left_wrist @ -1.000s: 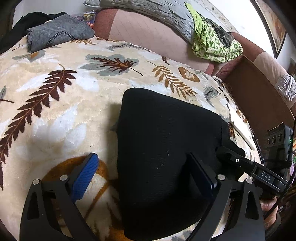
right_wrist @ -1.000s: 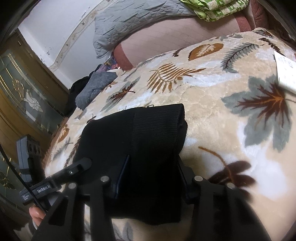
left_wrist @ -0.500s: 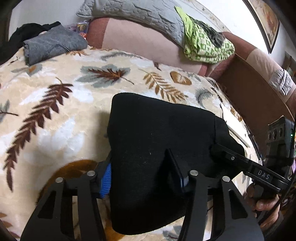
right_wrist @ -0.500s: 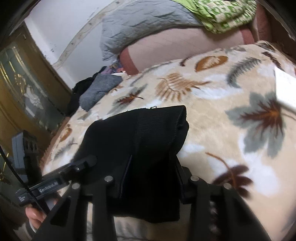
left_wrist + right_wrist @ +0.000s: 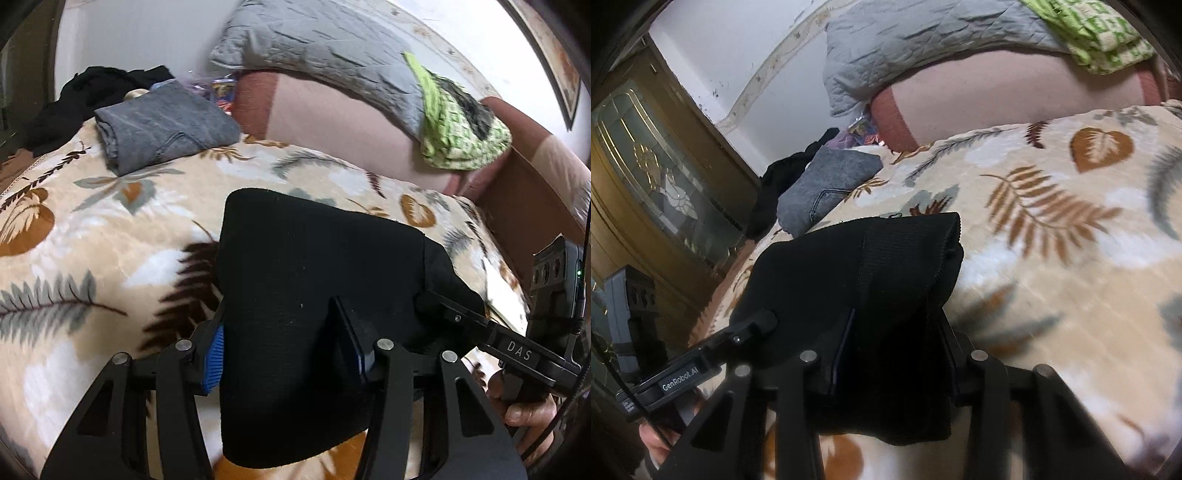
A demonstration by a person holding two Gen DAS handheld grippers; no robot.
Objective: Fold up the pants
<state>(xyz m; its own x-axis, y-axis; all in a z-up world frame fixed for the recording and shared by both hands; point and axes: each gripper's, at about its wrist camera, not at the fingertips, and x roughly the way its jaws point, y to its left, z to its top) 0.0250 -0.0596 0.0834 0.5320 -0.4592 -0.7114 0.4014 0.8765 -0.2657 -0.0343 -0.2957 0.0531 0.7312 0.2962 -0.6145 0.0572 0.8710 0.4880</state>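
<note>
The folded black pants (image 5: 314,280) form a thick bundle lifted off the leaf-patterned blanket (image 5: 110,229). My left gripper (image 5: 284,350) is shut on the bundle's near left edge, one blue pad showing at its side. My right gripper (image 5: 894,350) is shut on the bundle's right end (image 5: 871,280), where the ribbed waistband shows. Each gripper also appears in the other's view, the right one (image 5: 476,325) at the pants' far right and the left one (image 5: 738,336) at their left.
A folded grey garment (image 5: 162,125) and a black heap (image 5: 92,96) lie at the bed's far left corner. A grey pillow (image 5: 321,48) and green patterned cloth (image 5: 461,129) rest on the pink headboard. A white paper (image 5: 502,291) lies at the right. A wooden door (image 5: 646,184) stands left.
My left gripper closed on the pants from open. Both grippers have carried the bundle up and toward the far left of the bed, nearer the grey garment.
</note>
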